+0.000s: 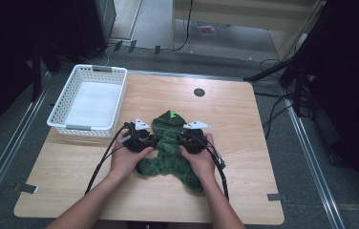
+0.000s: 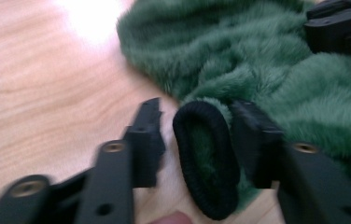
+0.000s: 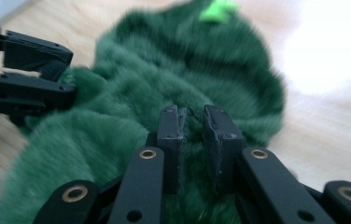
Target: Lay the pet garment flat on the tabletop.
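Both forearms reach in from the table's near edge, each hand wrapped over its tool on either side of the fuzzy dark-green knitted garment lying mid-way across the pale wooden table. The left gripper has its jaws partly apart around the garment's black ribbed cuff, one pad against it and the other just clear. The right gripper is pinched nearly closed on a fold of green fleece near the garment's middle.
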A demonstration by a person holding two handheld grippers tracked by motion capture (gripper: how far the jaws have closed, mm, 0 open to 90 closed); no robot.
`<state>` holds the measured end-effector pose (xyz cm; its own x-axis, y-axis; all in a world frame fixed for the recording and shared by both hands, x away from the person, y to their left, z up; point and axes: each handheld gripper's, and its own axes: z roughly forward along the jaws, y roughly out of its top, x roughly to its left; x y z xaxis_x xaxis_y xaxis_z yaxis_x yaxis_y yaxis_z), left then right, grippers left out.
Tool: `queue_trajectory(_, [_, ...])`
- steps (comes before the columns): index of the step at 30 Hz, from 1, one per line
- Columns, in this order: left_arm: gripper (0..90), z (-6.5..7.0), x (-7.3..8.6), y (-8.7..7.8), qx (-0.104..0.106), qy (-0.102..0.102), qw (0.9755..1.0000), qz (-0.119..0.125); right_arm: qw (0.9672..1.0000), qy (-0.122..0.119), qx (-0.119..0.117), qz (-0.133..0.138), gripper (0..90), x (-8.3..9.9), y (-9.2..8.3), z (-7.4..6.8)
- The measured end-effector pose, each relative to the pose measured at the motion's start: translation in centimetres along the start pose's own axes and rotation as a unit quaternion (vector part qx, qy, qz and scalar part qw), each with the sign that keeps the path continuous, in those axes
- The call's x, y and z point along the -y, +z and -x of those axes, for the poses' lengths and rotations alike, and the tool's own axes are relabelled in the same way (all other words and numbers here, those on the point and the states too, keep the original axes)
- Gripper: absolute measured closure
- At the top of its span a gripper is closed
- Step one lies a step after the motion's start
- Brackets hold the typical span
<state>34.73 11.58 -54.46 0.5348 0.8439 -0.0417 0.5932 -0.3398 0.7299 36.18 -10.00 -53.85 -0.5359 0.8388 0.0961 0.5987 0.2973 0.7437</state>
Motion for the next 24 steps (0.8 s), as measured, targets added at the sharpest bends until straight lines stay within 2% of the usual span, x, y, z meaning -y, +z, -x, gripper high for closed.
queue_trajectory(2, [75.3, 0.0, 0.0, -0.1, 0.002, 0.003, 1.0, -0.003, 1.0, 0.006, 0.0, 0.002, 78.4, 0.2, 0.2, 0.0])
queue_trajectory(4, [80.7, -0.2, -0.1, -0.1, -0.007, 0.002, 1.0, -0.004, 0.9999, 0.01, 0.007, 0.001, 79.0, 0.2, 0.3, 0.3])
queue_trajectory(7, [82.9, -0.9, -0.2, 0.1, -0.012, -0.017, 0.9998, 0.001, 0.9998, 0.011, 0.018, -0.001, 80.3, 0.0, 0.5, 0.7])
queue_trajectory(9, [83.4, -1.2, -0.3, 0.3, -0.02, -0.02, 0.9996, 0.005, 0.9995, 0.015, 0.027, 0.0, 85.4, -0.3, 0.8, 1.0])
queue_trajectory(12, [83.1, -1.5, -0.9, 0.9, -0.032, -0.032, 0.999, 0.007, 0.9991, 0.015, 0.039, 0.005, 86.0, -0.7, 1.4, 1.4])
queue_trajectory(14, [77.8, -1.5, -1.2, 1.2, -0.032, -0.035, 0.9988, 0.012, 0.999, 0.017, 0.04, 0.004, 82.7, -1.1, 1.8, 1.4])
queue_trajectory(15, [70.2, -1.5, -1.2, 1.2, -0.037, -0.038, 0.9985, 0.014, 0.9993, 0.018, 0.033, 0.002, 77.2, -1.3, 1.8, 1.4])
queue_trajectory(16, [63.7, -1.5, -1.3, 0.9, -0.036, -0.046, 0.9981, 0.02, 0.9995, 0.016, 0.026, 0.007, 70.0, -1.5, 1.6, 1.3])
queue_trajectory(18, [55.4, -1.4, -1.3, -0.5, -0.024, -0.054, 0.9971, 0.048, 0.9993, 0.012, 0.02, 0.028, 65.9, -1.6, 0.5, 1.0])
queue_trajectory(21, [52.1, -0.4, -0.9, -2.5, -0.029, -0.038, 0.9956, 0.081, 0.9981, 0.011, 0.001, 0.06, 63.9, -1.3, -2.1, 0.5])
queue_trajectory(24, [50.8, 1.2, -0.1, -3.9, -0.005, -0.019, 0.9963, 0.084, 0.9974, 0.008, -0.015, 0.071, 61.3, -0.2, -4.6, -0.3])
